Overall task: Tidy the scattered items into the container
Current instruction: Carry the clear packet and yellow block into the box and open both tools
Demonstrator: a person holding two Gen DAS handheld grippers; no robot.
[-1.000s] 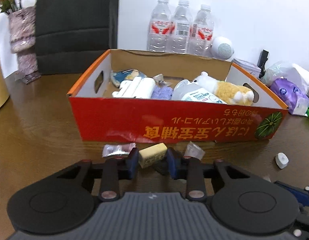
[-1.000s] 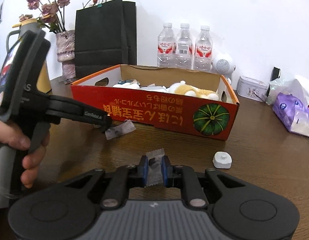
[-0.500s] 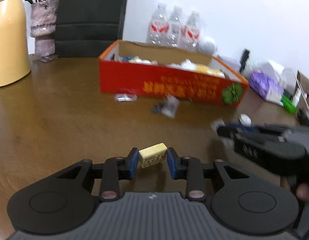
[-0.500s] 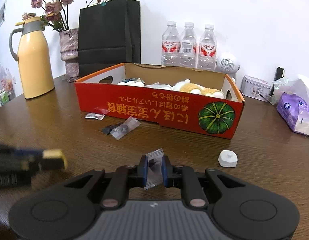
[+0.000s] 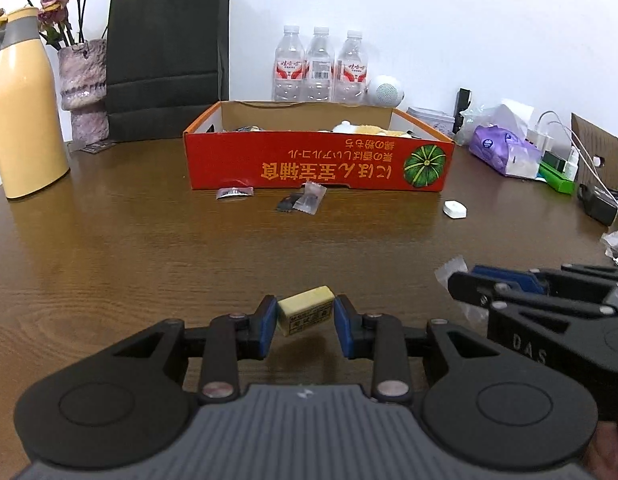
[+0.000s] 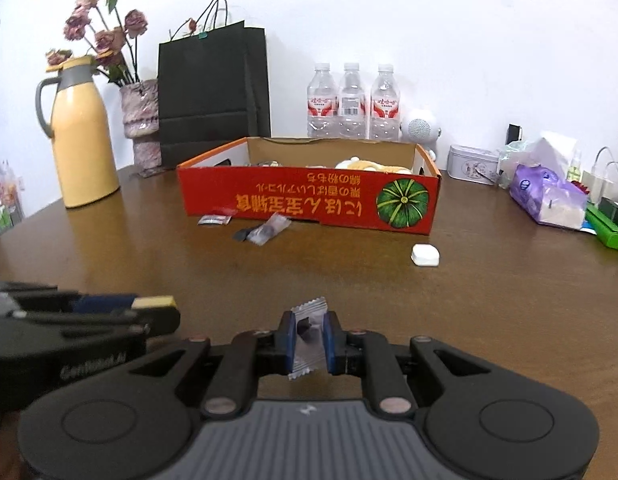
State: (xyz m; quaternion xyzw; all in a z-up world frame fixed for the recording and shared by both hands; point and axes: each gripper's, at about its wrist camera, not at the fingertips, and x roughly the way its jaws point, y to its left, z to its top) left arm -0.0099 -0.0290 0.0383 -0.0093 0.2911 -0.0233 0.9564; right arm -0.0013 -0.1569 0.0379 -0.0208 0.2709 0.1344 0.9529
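Note:
My left gripper (image 5: pixel 305 314) is shut on a small yellow block (image 5: pixel 305 311), held above the brown table well short of the red cardboard box (image 5: pixel 317 164). My right gripper (image 6: pixel 307 332) is shut on a clear wrapped sweet (image 6: pixel 309 340); from the left wrist it appears beside me at the right (image 5: pixel 461 280). In the right wrist view the left gripper (image 6: pixel 155 302) shows at the left with the block. In front of the box lie a dark sachet (image 5: pixel 235 192), a clear packet (image 5: pixel 307 200) and a small white piece (image 5: pixel 455 210). A plush toy and other items sit inside the box.
A yellow flask (image 5: pixel 25 120), a vase of dried flowers (image 5: pixel 83 80) and a black paper bag (image 5: pixel 167 60) stand at the back left. Three water bottles (image 5: pixel 321 68) and a white speaker (image 5: pixel 385 90) are behind the box. Tissue pack (image 5: pixel 503 150), green box and cables crowd the right.
Both grippers have drawn back from the box, which now looks farther away, each keeping its item. The two grippers now sit side by side near the table's front.

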